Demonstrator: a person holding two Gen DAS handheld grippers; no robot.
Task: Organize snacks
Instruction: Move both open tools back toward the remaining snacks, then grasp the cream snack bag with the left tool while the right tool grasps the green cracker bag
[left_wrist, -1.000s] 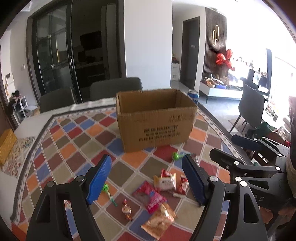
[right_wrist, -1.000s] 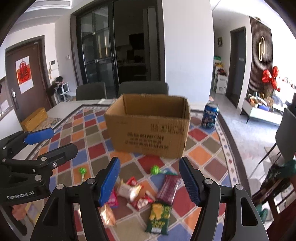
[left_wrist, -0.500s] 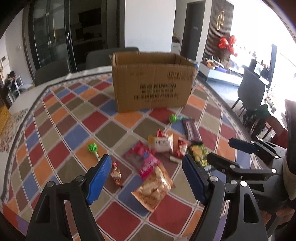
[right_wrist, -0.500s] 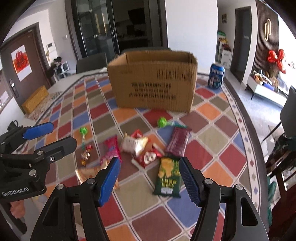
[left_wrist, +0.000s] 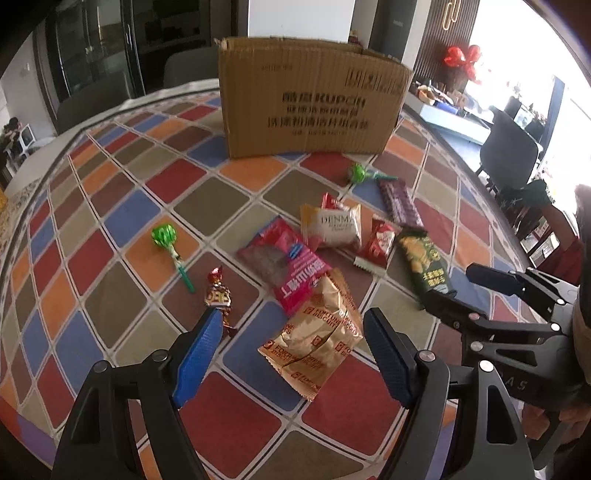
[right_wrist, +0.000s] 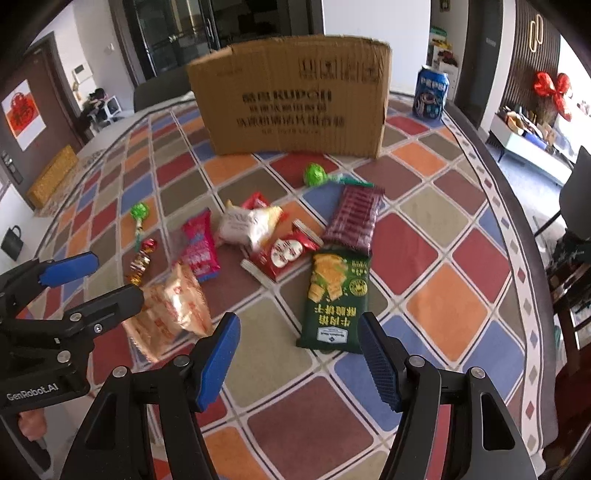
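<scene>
Both grippers have descended toward the loose snacks (right_wrist: 295, 251); left gripper (left_wrist: 293, 332) and right gripper (right_wrist: 299, 339) spread, empty. Cardboard box (right_wrist: 291, 96) upright.

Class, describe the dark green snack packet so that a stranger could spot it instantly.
Start at the cardboard box on the chequered tablecloth. Snacks lie scattered in front of it; the green packet lies nearest the right edge. It alone is dark green, picturing yellow crisps.

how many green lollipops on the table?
2. One lollipop lies just in front of the box, beside the maroon bar. The other lies apart on the far left of the pile. More could be hidden inside the box.
</scene>
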